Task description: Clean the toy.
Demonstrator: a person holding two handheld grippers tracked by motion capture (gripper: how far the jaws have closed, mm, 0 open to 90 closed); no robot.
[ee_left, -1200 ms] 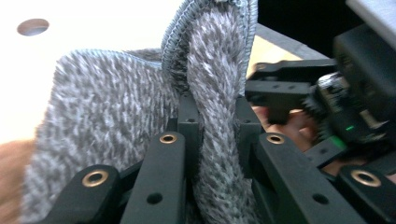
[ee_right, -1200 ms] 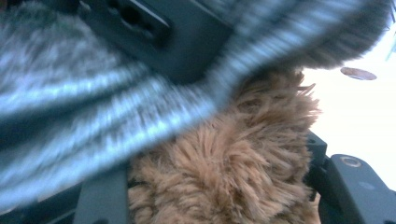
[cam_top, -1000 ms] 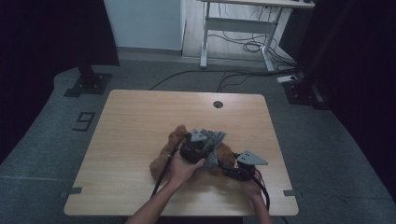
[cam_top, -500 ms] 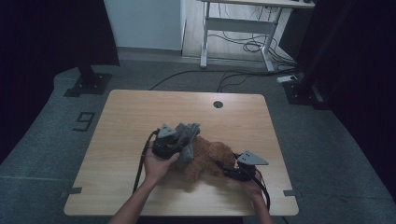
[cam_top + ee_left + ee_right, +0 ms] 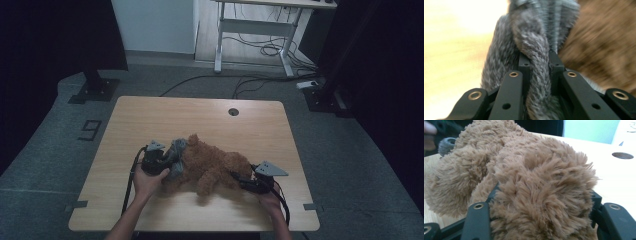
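**Bear held at both ends near the table's front edge**

The left gripper (image 5: 167, 161) pinches the grey garment (image 5: 536, 50) at the brown teddy bear (image 5: 212, 167), to work it along; the right gripper (image 5: 250, 184) clamps a plush limb, anchoring the toy.

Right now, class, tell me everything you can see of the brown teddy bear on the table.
The brown teddy bear is a plush toy with long, shaggy fur. It lies on its side across the near part of the wooden table. A grey knitted garment sits at its left end, pinched by the left gripper. The right gripper clamps a furry limb at its right end. Its face cannot be made out.
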